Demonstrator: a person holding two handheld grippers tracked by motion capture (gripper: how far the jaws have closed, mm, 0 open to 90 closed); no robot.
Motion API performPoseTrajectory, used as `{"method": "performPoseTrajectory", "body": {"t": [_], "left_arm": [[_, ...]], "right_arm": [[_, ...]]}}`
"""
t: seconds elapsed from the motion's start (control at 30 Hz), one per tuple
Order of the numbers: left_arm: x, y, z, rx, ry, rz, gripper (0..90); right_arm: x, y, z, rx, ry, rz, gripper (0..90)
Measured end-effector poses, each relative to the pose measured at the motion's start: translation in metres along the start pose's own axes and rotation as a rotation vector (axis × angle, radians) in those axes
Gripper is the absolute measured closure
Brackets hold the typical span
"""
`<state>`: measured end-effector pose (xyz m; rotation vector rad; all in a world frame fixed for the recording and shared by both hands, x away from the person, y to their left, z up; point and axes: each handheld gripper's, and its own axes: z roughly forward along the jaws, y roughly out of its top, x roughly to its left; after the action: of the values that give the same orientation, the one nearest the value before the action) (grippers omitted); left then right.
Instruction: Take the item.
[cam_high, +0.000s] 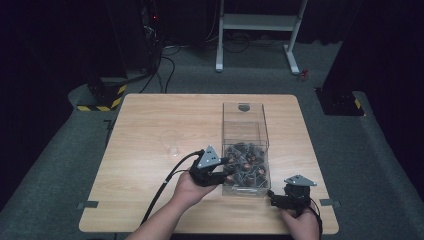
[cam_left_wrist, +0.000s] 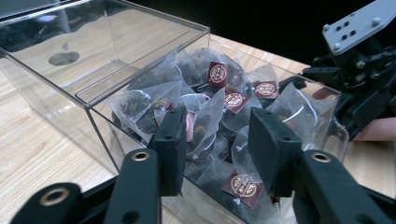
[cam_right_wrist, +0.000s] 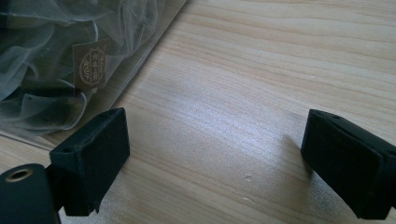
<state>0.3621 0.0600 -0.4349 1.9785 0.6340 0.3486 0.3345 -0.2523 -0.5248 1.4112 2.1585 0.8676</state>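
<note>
Left gripper view: left claw (cam_left_wrist: 215, 154) half open over tea bags (cam_left_wrist: 205, 112); risk of snagging clear box (cam_left_wrist: 100, 116) wall, tipping it.

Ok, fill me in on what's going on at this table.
A person works two handheld grippers at a clear box of tea bags. The left gripper hovers open at the box's open end, jaws either side of the bags, gripping none. The right gripper waits open over the bare table beside the box.

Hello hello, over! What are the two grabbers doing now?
Left gripper open, over tea bags in clear box. Right gripper open, empty, beside box. Nothing blocking.
</note>
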Motion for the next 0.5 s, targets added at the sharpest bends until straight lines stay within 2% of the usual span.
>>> {"method": "performPoseTrajectory", "body": {"t": [0.23, 0.5], "left_arm": [[-0.0009, 0.0000, 0.0051, 0.008, 0.017, 0.005, 66.5], [-0.0008, -0.0009, 0.0070, 0.021, 0.033, 0.014, 83.5]], "right_arm": [[0.0000, -0.0001, 0.0000, 0.000, 0.003, -0.005, 7.8], [0.0004, -0.0001, -0.0003, 0.002, 0.005, -0.002, 7.8]]}}
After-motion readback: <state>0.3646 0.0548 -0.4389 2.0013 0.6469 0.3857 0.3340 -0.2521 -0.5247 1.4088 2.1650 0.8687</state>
